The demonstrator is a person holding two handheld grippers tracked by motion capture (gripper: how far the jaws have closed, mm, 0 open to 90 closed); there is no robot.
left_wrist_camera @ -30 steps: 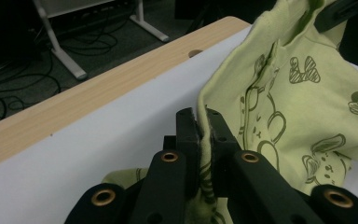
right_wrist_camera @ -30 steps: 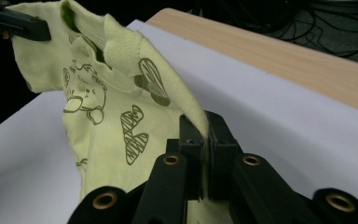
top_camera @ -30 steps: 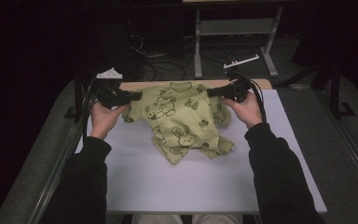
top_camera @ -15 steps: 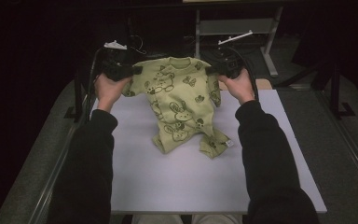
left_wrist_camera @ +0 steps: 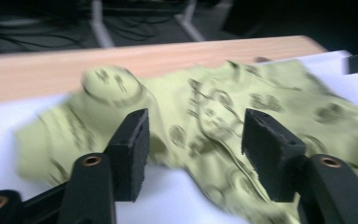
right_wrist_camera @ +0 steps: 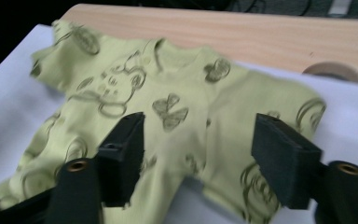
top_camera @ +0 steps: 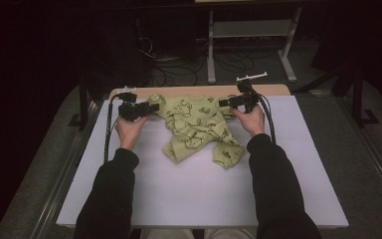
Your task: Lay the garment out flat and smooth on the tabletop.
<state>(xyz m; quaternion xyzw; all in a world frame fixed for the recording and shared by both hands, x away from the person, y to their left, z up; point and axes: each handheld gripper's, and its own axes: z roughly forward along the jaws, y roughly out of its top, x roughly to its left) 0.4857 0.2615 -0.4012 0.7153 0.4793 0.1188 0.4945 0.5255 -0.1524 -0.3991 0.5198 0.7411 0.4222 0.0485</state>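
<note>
The left gripper (top_camera: 151,106) sits low near the far left of the white tabletop (top_camera: 189,199), its two black jaws standing apart; they have just been opening. In the left gripper view (left_wrist_camera: 193,149) the cloth lies beyond and under the gap, and neither pad presses on it — released. The person's left hand (top_camera: 129,128) holds the gripper body, and black cables trail back along the left edge.

The right gripper (top_camera: 225,103) rests near the far edge at the garment's other side, held by the right hand (top_camera: 251,118). Its jaws too have just been opening and stand wide in the right gripper view (right_wrist_camera: 198,158), with fabric showing between and past them but not pinched — let go.

The pale green baby garment printed with dark bear and bow outlines (top_camera: 196,127) lies on the tabletop between the two grippers, its neckline toward the far edge, close to the strip of light wood (top_camera: 189,91) that runs along that edge. Its upper part is spread fairly flat; the lower part narrows and bunches toward the middle of the tabletop, with one rumpled end pointing at the near right.
</note>
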